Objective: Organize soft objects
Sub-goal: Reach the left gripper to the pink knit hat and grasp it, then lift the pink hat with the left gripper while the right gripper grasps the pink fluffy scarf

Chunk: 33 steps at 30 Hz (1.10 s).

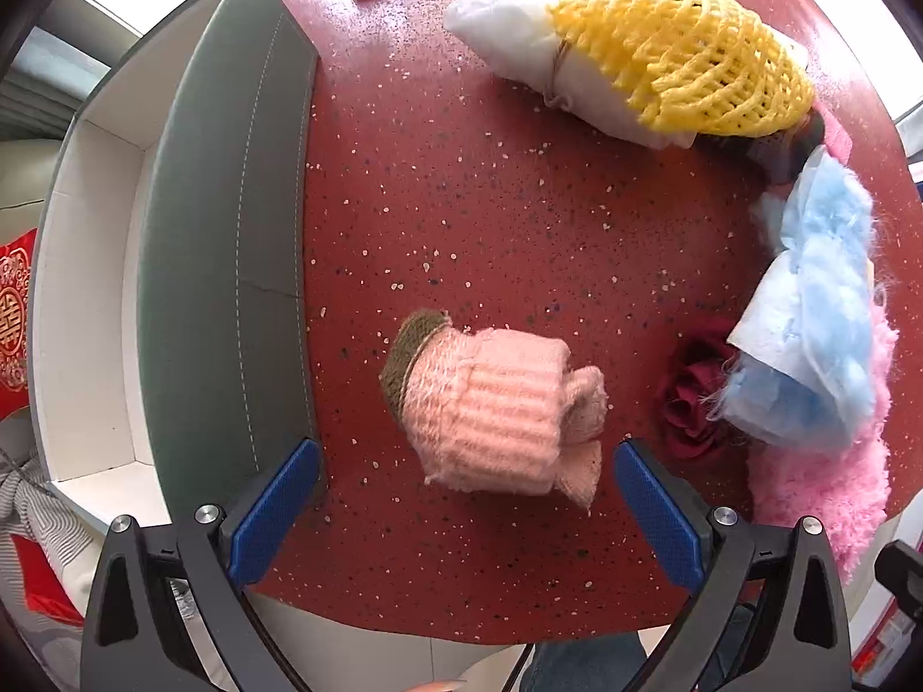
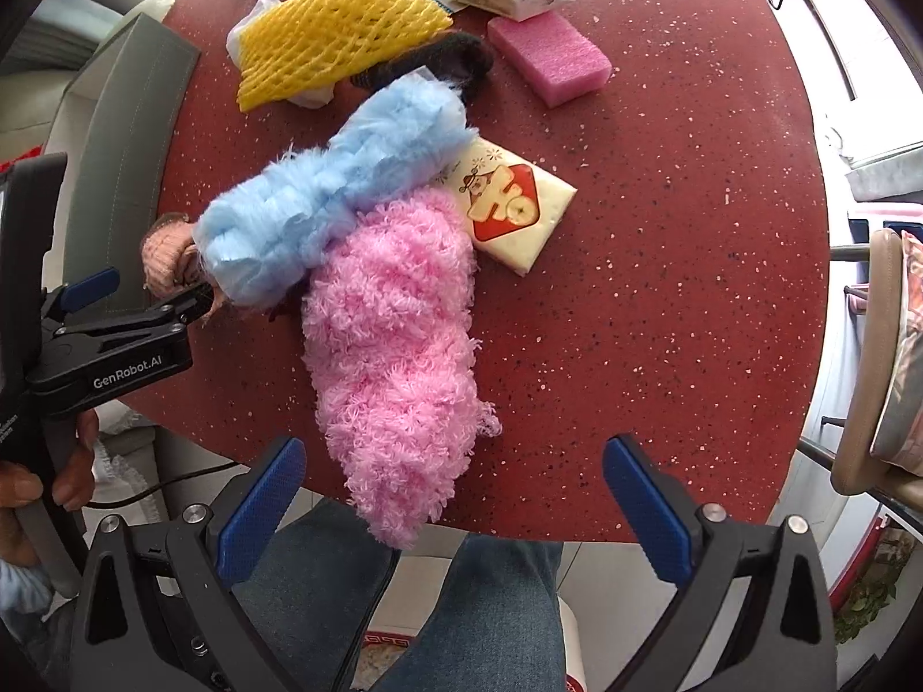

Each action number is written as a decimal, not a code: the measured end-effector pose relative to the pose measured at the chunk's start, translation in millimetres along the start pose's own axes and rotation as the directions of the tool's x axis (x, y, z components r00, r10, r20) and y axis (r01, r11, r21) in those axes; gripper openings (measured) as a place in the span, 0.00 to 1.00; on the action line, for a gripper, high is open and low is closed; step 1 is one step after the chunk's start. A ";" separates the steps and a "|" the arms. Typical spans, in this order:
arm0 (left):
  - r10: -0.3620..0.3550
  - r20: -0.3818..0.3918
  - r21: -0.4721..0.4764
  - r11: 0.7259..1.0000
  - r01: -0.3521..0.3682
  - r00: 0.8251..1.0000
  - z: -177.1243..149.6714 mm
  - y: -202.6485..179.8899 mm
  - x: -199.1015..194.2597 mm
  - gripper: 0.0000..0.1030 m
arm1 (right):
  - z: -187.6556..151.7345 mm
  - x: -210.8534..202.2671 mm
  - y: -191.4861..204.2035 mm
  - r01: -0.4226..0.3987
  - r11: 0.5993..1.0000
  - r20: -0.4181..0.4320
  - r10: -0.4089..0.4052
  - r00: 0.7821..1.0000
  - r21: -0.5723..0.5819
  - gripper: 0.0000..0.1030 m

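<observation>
A rolled pale pink knit bundle (image 1: 502,409) with an olive end tied by string lies on the red speckled table (image 1: 490,219). My left gripper (image 1: 464,510) is open, its blue pads just short of the bundle on either side. It also shows in the right wrist view (image 2: 138,294), beside the bundle (image 2: 164,251). My right gripper (image 2: 450,510) is open and empty at the table's front edge, just short of a fluffy pink roll (image 2: 392,346). A fluffy blue roll (image 2: 340,190) lies across the pink one.
A grey-lidded white box (image 1: 225,219) stands at the table's left edge. A yellow foam net over a white bundle (image 1: 681,52), a dark red cloth (image 1: 692,392), a pink sponge (image 2: 548,57) and two tissue packs (image 2: 513,202) lie on the table.
</observation>
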State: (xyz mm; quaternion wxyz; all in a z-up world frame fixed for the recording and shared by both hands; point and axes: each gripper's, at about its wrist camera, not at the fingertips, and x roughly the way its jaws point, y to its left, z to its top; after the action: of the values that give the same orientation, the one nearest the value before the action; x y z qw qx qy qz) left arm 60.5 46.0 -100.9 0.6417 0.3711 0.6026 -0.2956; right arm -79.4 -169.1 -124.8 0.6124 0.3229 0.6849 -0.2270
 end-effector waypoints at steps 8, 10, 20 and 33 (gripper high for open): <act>-0.010 -0.001 0.001 1.000 0.010 1.000 9.8 -12.7 15.5 1.00 | 2.5 19.0 4.1 0.005 1.000 -0.035 -0.005 0.999 -0.014 1.00; -0.028 0.012 0.003 1.000 0.028 1.000 16.3 -12.3 22.0 1.00 | 2.4 23.8 6.4 0.003 1.000 -0.038 -0.004 0.999 -0.023 1.00; 0.011 -0.001 0.009 1.000 -0.011 1.000 18.2 -29.3 26.9 1.00 | -7.2 39.9 20.4 0.034 0.999 -0.041 -0.035 0.999 -0.023 1.00; -0.041 -0.009 -0.024 0.999 0.041 0.999 35.8 -29.0 77.7 1.00 | -9.9 51.6 44.1 0.028 0.999 -0.031 -0.029 0.999 -0.036 0.97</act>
State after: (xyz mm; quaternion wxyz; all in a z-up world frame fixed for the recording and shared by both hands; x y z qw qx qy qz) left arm 64.0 5.5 -181.5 0.6368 0.3523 0.6168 -0.2997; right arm -56.6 -123.3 -170.4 0.6040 0.3059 0.7027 -0.2185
